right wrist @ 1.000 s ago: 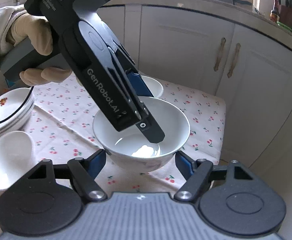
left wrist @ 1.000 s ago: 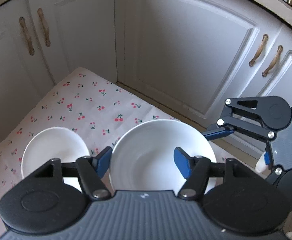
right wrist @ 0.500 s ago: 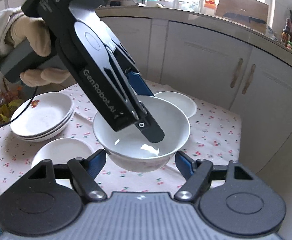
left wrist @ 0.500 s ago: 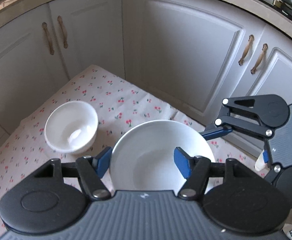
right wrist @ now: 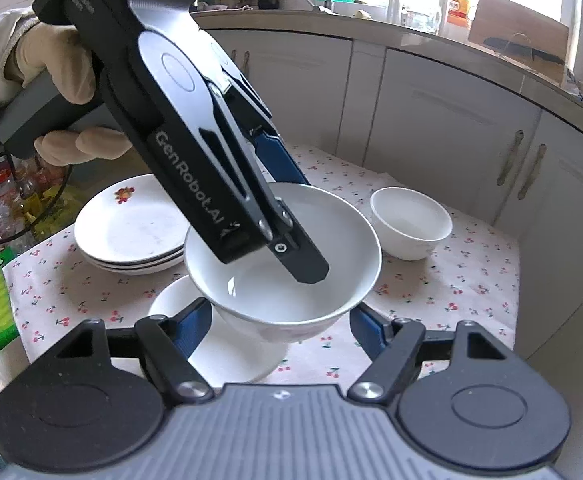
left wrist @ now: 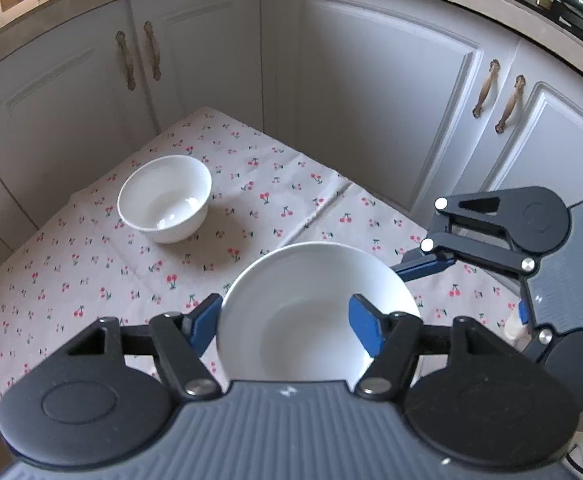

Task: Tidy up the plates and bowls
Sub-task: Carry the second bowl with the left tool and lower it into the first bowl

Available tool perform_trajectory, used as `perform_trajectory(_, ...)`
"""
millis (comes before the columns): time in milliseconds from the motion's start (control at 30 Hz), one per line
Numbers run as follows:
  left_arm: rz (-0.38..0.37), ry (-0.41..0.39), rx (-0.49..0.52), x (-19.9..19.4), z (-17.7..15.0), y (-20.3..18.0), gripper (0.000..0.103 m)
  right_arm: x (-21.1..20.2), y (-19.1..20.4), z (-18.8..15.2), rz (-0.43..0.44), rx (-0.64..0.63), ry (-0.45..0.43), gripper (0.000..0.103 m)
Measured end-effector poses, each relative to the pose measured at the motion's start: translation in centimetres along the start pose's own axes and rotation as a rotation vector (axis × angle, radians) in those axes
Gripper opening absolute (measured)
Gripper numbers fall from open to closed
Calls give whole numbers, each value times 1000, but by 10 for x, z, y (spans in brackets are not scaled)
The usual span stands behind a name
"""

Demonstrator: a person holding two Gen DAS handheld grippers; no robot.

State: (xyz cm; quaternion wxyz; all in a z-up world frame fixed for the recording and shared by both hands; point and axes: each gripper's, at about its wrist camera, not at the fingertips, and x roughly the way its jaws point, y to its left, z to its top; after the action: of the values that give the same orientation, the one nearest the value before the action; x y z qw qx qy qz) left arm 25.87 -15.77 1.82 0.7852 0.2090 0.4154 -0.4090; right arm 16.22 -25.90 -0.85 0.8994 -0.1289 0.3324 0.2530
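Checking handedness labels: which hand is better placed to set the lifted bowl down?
Left. The left gripper clamps the large bowl by its rim, lifted off the tablecloth; the right gripper is open and holds nothing.

My desk (right wrist: 471, 292) has a cherry-print cloth (left wrist: 251, 208), a small bowl (right wrist: 410, 222), stacked plates (right wrist: 127, 228) and, I think, another bowl (right wrist: 219, 348).
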Motion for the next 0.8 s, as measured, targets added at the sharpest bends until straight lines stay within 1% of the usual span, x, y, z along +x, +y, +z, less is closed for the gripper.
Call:
perform_trajectory(200, 8, 15, -5, 0, -16, -2, 69, 6, 12, -2, 14, -2, 18, 80)
perform_trajectory(400, 0, 37, -35, 6, -32, 4, 69, 13, 23, -5, 29, -17, 42, 80)
perform_trajectory(800, -23, 51, -56, 12, -41, 5, 69, 23, 28, -15, 51, -5, 76, 80)
